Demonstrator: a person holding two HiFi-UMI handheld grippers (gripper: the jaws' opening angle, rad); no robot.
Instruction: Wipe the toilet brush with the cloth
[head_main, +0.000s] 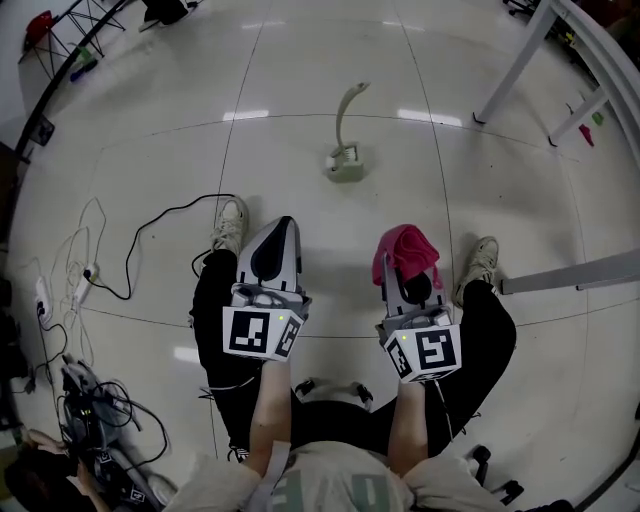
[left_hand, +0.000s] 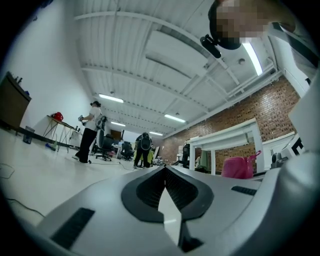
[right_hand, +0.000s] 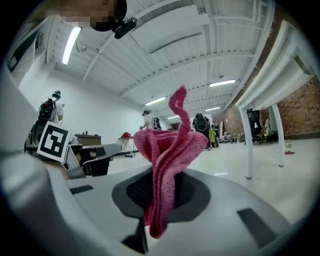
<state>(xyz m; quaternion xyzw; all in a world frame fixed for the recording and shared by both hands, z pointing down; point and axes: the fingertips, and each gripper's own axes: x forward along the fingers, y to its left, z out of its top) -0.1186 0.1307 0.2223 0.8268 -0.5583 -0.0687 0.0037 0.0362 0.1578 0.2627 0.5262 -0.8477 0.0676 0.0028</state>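
A pale toilet brush (head_main: 347, 112) stands upright in its square holder (head_main: 345, 165) on the floor, well ahead of both grippers. My left gripper (head_main: 283, 226) (left_hand: 164, 170) is shut with nothing between its jaws. My right gripper (head_main: 407, 262) (right_hand: 161, 185) is shut on a pink cloth (head_main: 405, 250) (right_hand: 165, 160), which bunches up above the jaws and hangs a little below them. Both grippers are held level over the person's knees, the cloth also showing as a pink shape (left_hand: 240, 167) at the right of the left gripper view.
Black and white cables (head_main: 150, 235) trail over the floor at the left. White table legs (head_main: 515, 65) stand at the far right, and a grey bar (head_main: 570, 275) crosses beside the right foot. People stand far off across the hall (left_hand: 91, 132).
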